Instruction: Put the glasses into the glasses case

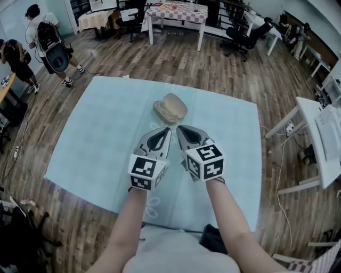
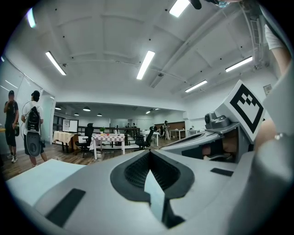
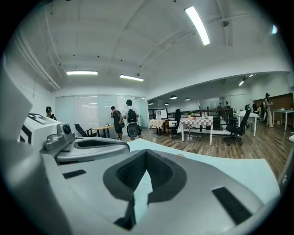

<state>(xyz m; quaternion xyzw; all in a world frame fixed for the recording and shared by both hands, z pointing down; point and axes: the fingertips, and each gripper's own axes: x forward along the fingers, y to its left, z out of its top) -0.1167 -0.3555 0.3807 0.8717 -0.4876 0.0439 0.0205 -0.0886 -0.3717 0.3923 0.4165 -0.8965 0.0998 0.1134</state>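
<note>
Closest to me, my left gripper (image 1: pixel 167 130) and right gripper (image 1: pixel 180 129) sit side by side over the near half of the table (image 1: pixel 96 138), almost touching each other. Both pairs of jaws are closed tip to tip with nothing between them. Only pale blue cloth shows through the gap behind the tips, in the left gripper view (image 2: pixel 149 154) and the right gripper view (image 3: pixel 146 157).

The cloth is bare to either side of my hands, so there is free room out to the left and right edges and back to the near edge.

Just past my fingertips, around mid-table, the glasses case (image 1: pixel 170 109) lies open, its lid tipped back to the right. It is the only thing on the cloth, and it sits straight ahead of both tools. I think something may lie in the tray, but the glasses cannot be made out from here.

Beyond the far edge there is open wooden floor (image 1: pixel 266 90). A white desk (image 1: pixel 319 144) stands off the table's right side. Farther back are a dark office chair (image 1: pixel 242 34) and a checked table (image 1: pixel 176 10). A person with a backpack (image 1: pixel 50 42) stands well off to the far left.
</note>
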